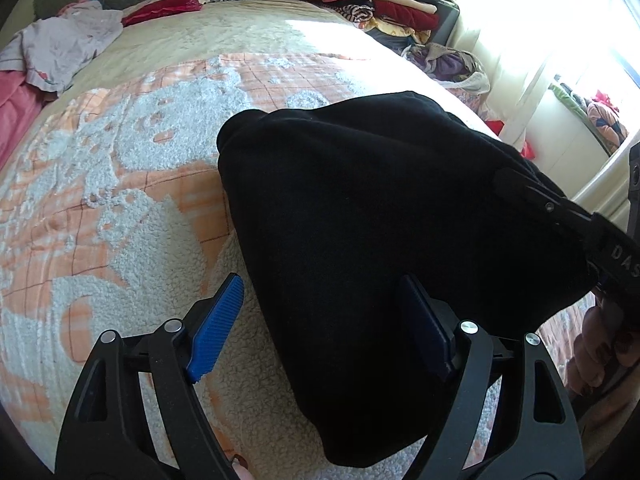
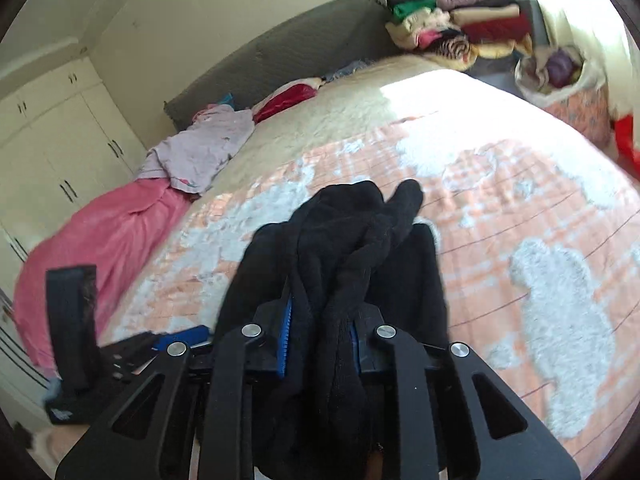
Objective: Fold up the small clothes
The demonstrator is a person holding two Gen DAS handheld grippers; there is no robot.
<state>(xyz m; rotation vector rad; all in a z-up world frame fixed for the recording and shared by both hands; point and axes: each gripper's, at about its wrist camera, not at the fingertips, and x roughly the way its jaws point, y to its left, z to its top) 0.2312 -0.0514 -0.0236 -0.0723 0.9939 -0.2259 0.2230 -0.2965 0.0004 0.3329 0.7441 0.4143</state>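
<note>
A small black garment [image 1: 380,220] hangs over the orange and white bedspread [image 1: 120,184]. In the left wrist view my left gripper [image 1: 324,320] is open; the cloth drapes over its right finger while the blue left pad [image 1: 216,328] is bare. In the right wrist view my right gripper [image 2: 320,340] is shut on a bunched part of the black garment [image 2: 352,248], which spills forward and down between the jaws. The right gripper also shows at the right edge of the left wrist view [image 1: 560,208], gripping the cloth's far end.
A lilac garment [image 2: 200,152] and a pink one [image 2: 104,232] lie at the bed's far left, near a red cushion [image 2: 284,100]. A stack of folded clothes [image 2: 460,28] and a bag of clothes [image 2: 560,68] stand beyond the bed. White wardrobes [image 2: 60,140] stand on the left.
</note>
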